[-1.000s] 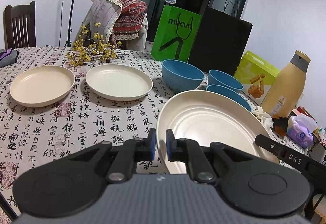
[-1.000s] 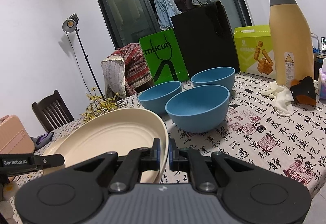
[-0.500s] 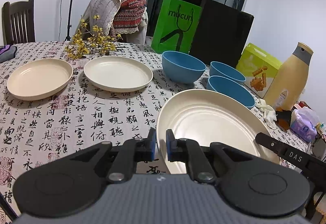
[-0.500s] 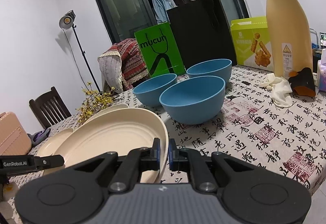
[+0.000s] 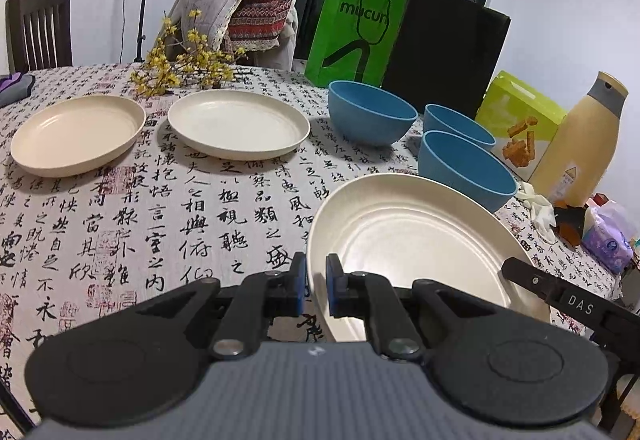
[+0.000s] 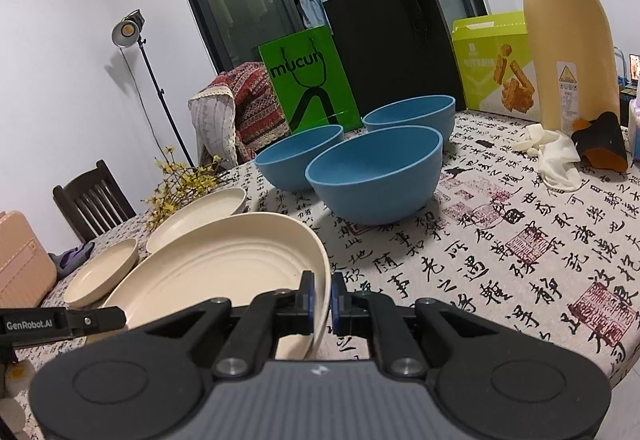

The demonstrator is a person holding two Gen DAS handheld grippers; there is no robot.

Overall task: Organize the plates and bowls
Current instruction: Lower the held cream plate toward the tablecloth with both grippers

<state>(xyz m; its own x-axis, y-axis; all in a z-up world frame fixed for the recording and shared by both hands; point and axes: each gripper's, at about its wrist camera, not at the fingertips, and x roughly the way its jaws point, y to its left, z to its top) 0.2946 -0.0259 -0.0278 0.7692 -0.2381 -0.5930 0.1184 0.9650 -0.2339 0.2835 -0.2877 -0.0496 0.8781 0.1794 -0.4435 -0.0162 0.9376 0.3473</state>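
Two grippers, left [image 5: 316, 282] and right [image 6: 321, 298], jaws clamped on one plate [image 5: 404, 240] by opposite rims; uneven pull could twist it loose onto the bench [image 5: 160, 199].

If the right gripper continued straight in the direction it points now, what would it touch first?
Probably the nearest blue round bowl. The right gripper, shut on the rim of the large cream plate, aims across bare tablecloth toward that bowl, though depth is hard to judge.

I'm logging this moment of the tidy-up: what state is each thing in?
Left gripper: shut on large plate's left rim.
Right gripper: shut on its right rim.
Large plate: held at both rims, empty.
Two small plates: on tablecloth, separate, empty.
Three blue bowls: upright, unstacked, empty.
Bottle: upright, capped.
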